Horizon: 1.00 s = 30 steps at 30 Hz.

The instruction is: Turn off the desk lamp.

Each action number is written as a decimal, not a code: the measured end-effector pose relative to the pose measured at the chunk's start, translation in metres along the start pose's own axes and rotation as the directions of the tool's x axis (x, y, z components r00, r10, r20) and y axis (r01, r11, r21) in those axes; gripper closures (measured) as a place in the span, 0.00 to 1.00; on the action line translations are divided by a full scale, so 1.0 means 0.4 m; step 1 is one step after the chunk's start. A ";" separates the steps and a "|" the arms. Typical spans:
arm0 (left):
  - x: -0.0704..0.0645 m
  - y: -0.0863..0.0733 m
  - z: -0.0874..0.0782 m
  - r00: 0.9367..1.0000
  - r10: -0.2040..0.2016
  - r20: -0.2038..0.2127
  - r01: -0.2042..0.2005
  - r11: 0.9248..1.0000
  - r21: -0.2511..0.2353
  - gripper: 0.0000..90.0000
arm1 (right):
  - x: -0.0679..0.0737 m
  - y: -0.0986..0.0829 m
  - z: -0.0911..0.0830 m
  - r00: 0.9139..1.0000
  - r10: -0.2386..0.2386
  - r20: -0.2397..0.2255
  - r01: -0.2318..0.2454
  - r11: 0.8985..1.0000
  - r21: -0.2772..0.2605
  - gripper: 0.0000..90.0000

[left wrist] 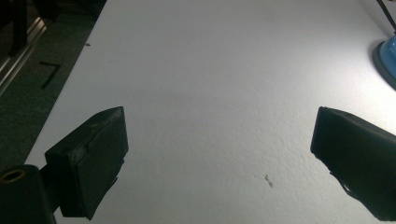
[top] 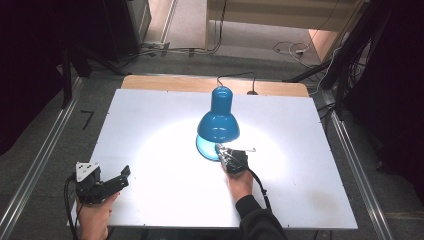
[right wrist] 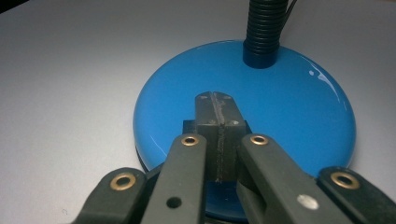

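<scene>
A blue desk lamp (top: 219, 120) stands lit on the white table (top: 150, 130), its shade bent down over its round blue base (right wrist: 280, 116). A black ribbed neck (right wrist: 264, 28) rises from the base's far side. My right gripper (right wrist: 215, 100) is shut, its tips pressed together over the near part of the base, apparently touching its top. In the high view that right gripper (top: 221, 149) sits just under the shade. My left gripper (top: 125, 174) rests open near the table's front left corner, with bare table between its fingers (left wrist: 93, 154).
The lamp's black cable (top: 235, 77) runs off the table's back edge. A wooden strip (top: 175, 82) borders the far side. Metal rails (top: 355, 165) flank the table, and dark stands and cables lie on the floor behind.
</scene>
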<state>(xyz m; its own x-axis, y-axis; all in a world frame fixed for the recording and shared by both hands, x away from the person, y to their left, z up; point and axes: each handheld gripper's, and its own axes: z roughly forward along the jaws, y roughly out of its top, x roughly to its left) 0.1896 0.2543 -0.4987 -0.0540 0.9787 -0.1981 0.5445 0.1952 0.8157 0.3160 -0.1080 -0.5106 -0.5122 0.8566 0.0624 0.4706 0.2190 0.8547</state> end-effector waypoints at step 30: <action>0.001 -0.001 0.002 1.000 0.000 0.000 0.000 1.000 0.002 0.05 | -0.007 0.010 0.012 0.999 0.038 0.023 -0.038 0.999 0.008 0.98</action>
<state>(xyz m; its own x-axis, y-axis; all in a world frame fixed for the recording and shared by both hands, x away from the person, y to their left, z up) 0.1901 0.2548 -0.4994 -0.0543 0.9786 -0.1983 0.5458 0.1954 0.8148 0.3229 -0.1071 -0.5099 -0.4774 0.8748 0.0826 0.4950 0.1900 0.8479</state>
